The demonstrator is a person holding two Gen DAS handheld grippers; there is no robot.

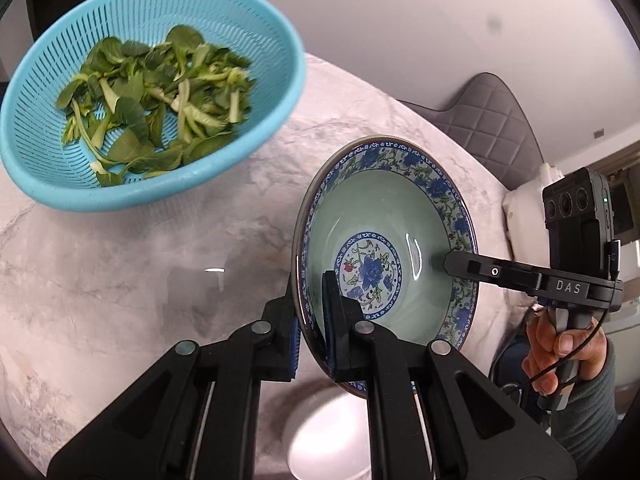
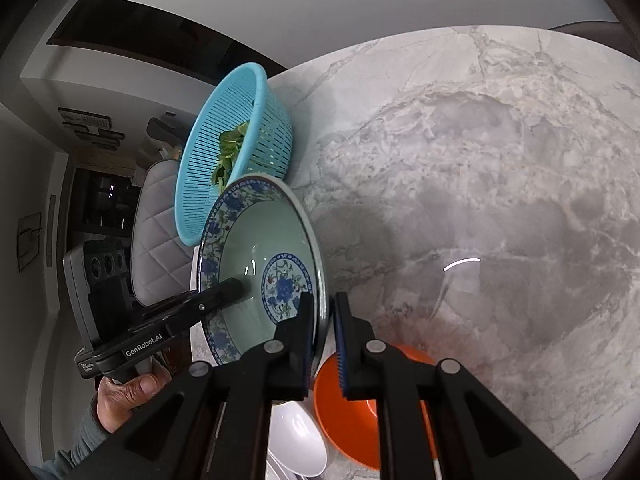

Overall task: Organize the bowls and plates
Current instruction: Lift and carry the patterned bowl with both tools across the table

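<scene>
Both grippers were clamped on opposite rims of the porcelain bowl (image 1: 384, 240): the left gripper (image 1: 310, 328) at the lower centre, the right gripper (image 2: 324, 336) likewise in its own view. The glossy, blue-flowered bowl hung tilted above the marble table (image 1: 160, 260), with an orange bowl (image 2: 348, 404) and white dishes (image 2: 296, 444) just beneath.
</scene>
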